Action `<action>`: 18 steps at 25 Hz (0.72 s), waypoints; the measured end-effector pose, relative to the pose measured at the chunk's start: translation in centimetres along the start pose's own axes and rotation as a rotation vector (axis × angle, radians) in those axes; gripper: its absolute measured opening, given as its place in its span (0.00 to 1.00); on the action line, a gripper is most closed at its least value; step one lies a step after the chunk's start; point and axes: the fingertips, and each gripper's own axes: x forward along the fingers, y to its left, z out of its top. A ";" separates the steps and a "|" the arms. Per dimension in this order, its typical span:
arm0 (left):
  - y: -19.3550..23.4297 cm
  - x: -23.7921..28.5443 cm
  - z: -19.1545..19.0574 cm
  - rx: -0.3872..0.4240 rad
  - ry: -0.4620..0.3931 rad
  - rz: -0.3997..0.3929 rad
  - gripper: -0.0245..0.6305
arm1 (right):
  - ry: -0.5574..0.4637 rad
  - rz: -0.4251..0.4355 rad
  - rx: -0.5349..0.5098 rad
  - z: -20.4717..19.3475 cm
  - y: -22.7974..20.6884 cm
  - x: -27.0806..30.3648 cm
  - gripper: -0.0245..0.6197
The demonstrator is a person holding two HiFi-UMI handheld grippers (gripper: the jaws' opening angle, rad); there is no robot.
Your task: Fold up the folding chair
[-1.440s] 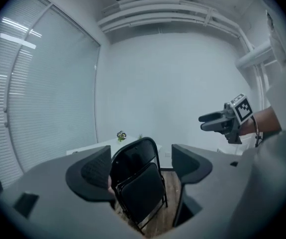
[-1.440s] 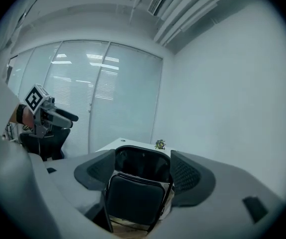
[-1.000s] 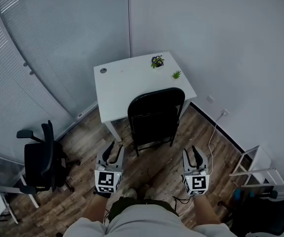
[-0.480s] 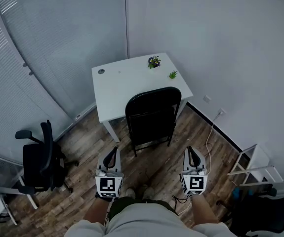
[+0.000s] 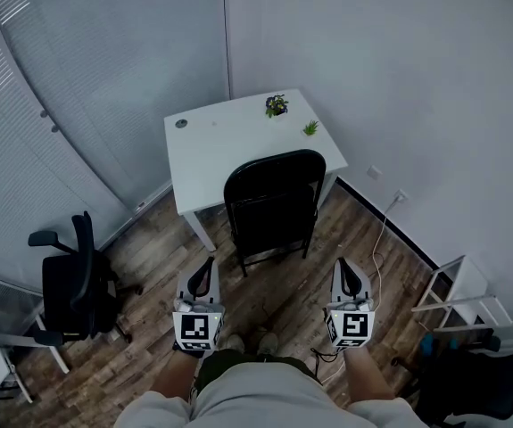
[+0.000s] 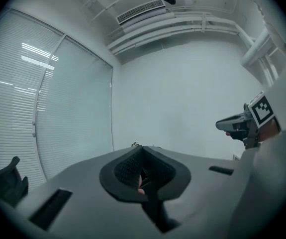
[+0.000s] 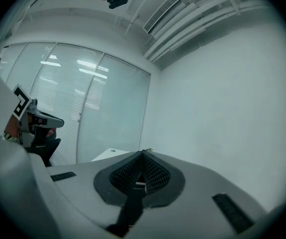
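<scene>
Task barely begun, by the look of it: the black metal folding chair (image 5: pixel 272 203) stands upright on the brown wood-plank floor (image 5: pixel 283 283), apparently still unfolded. It is pushed against the front edge of the white rectangular bench (image 5: pixel 216 145), backrest facing the person. The seat is mostly hidden behind the backrest, so how far it reaches under the bench cannot be told. Nothing touches the chair. The left gripper (image 5: pixel 206 266) and right gripper (image 5: pixel 343 266) are held out in front of the person, pointing toward the chair but well apart from it, one toward each side of it. Their fingers (image 6: pixel 125 169) have just been closing and now sit together with nothing between them, in both gripper views. On the bench, two small green potted plants (image 5: pixel 277 105) sit near the far edge. A black wheeled office chair (image 5: pixel 69 283) stands off to the left, not involved. All the work is left: approach, open the fingers, grip the chair, probably pull it clear of the bench, then collapse seat against back. The bench edge could hinder folding in place.
</scene>
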 end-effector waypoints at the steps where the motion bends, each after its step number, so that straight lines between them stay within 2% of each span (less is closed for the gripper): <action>1: -0.1 0.0 0.0 0.000 0.000 -0.001 0.05 | -0.002 0.002 0.000 0.0 0.0 0.0 0.07; 18: -1.0 0.6 -0.2 0.004 0.017 -0.025 0.05 | -0.012 0.023 -0.004 0.3 0.1 0.0 0.07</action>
